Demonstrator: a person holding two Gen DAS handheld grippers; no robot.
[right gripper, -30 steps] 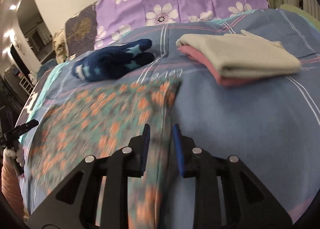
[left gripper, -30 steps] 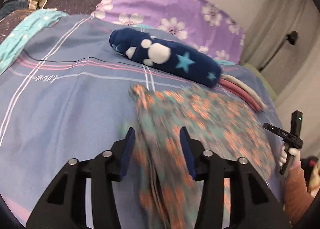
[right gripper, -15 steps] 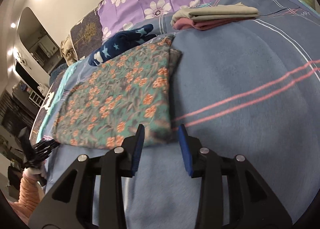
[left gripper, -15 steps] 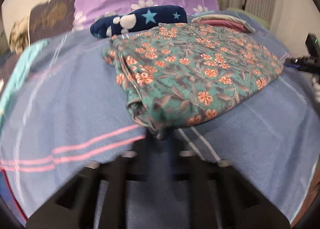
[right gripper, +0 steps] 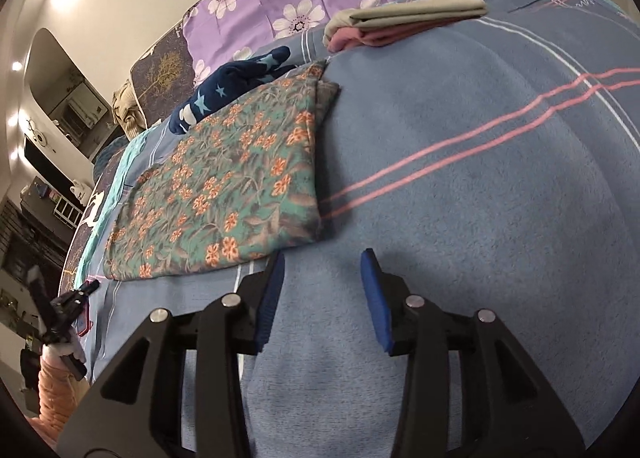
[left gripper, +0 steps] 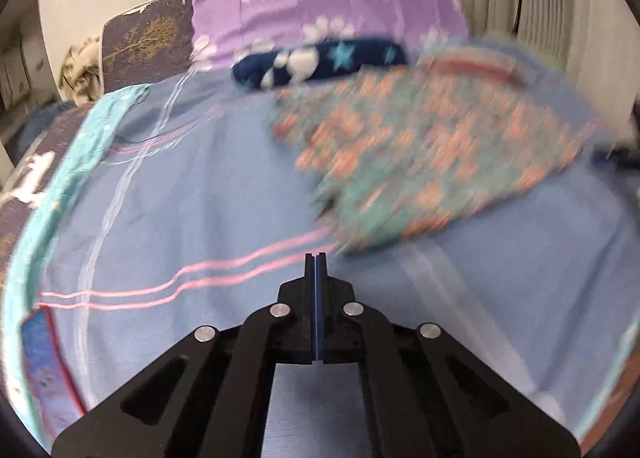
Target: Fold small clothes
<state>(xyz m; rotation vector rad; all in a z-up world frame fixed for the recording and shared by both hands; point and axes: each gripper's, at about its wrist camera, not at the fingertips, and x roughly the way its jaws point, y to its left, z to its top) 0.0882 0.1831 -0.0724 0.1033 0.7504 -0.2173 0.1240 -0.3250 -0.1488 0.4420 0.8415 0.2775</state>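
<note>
Now your left gripper (left gripper: 315, 258) is pinched together on nothing. Your right gripper (right gripper: 322, 264) has just been opening, nothing between its fingers. The floral cloth (right gripper: 224, 186) lies folded on the blanket (right gripper: 480, 194), just beyond both.

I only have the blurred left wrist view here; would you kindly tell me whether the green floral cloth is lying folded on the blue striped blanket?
Observer: Yes, the green floral cloth lies flat, folded into a neat rectangle.
Operator: Is the right gripper holding it?
Observer: No, the right gripper is open, just off the cloth's near corner; its jaws have just been opening, nothing between them.
Operator: Anything already folded?
Observer: A beige cloth on a pink one, stacked beyond it.
</note>
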